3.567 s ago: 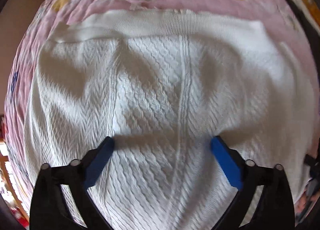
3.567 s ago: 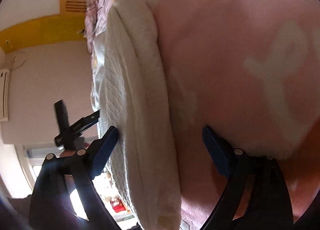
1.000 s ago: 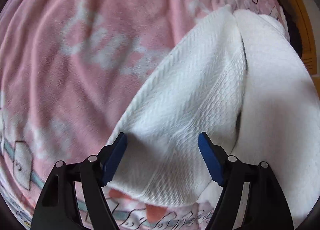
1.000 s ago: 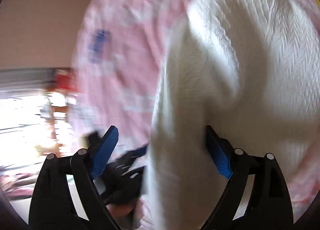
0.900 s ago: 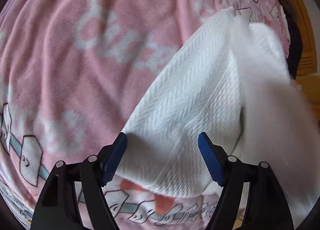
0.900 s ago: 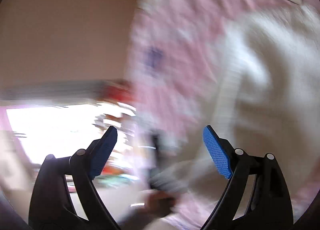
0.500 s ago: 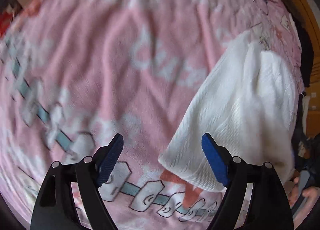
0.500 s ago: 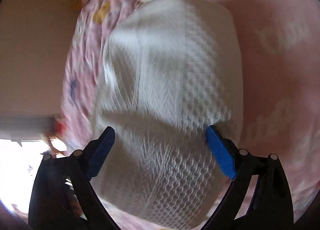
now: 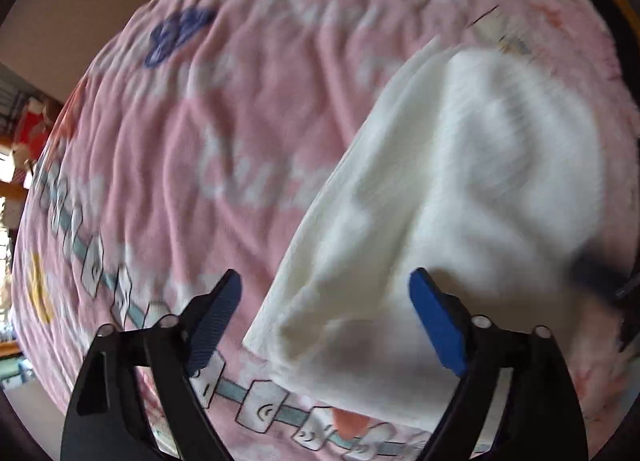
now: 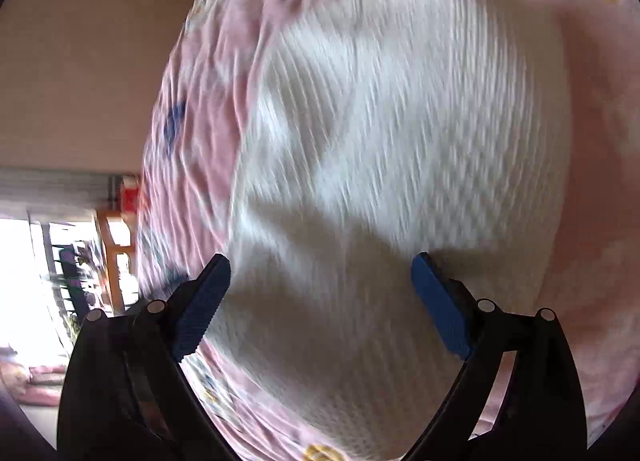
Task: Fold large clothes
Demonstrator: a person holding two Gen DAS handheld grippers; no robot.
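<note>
Left wrist view only: folded white sweater with its near corner on the pink blanket. Right wrist view only: window and shelf at left. Left gripper and right gripper both spread wide, empty. 1.0 s ago the left gripper's fingers straddled that corner; it has backed off.

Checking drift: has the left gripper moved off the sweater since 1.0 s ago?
Yes. The left gripper backed off leftward; the white sweater now sits right, more pink blanket showing.
</note>
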